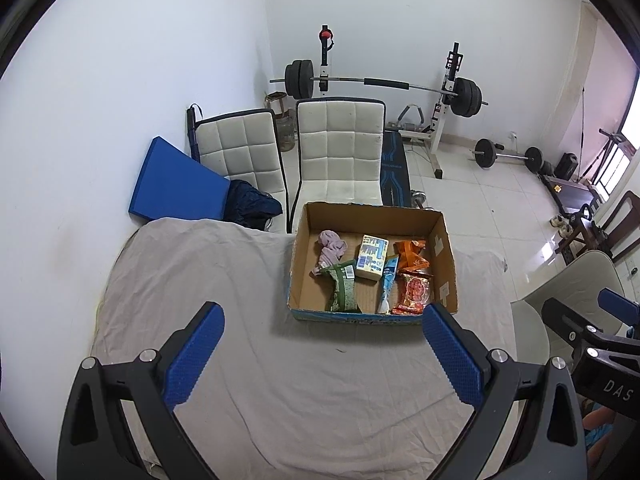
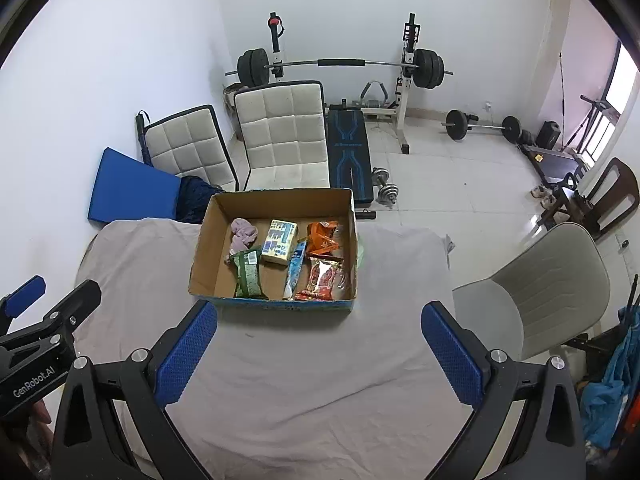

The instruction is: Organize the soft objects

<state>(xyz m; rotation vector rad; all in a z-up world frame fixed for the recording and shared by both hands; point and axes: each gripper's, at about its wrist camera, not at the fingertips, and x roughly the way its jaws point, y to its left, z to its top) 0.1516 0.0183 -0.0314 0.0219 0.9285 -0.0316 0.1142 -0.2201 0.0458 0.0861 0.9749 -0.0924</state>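
Note:
An open cardboard box [image 1: 442, 248] [image 2: 206, 236] stands on the cloth-covered table [image 1: 208, 280] [image 2: 304, 368]. Inside lie a pink cloth [image 1: 331, 249] [image 2: 242, 234], a green packet [image 1: 342, 287] [image 2: 248, 270], a yellow tissue pack [image 1: 372, 258] [image 2: 280, 241], a blue packet [image 1: 387, 288] [image 2: 294, 268], an orange packet [image 1: 412, 256] [image 2: 322, 236] and a red packet [image 1: 412, 294] [image 2: 322, 278]. My left gripper [image 1: 323, 320] is open and empty, held above the table in front of the box. My right gripper [image 2: 318, 318] is open and empty, also in front of the box.
Two white padded chairs [image 1: 340, 148] [image 2: 280, 136] and a blue mat [image 1: 172, 184] stand behind the table. A grey chair [image 2: 544, 288] is at the right. A barbell rack [image 2: 340, 64] and weights stand on the tiled floor further back.

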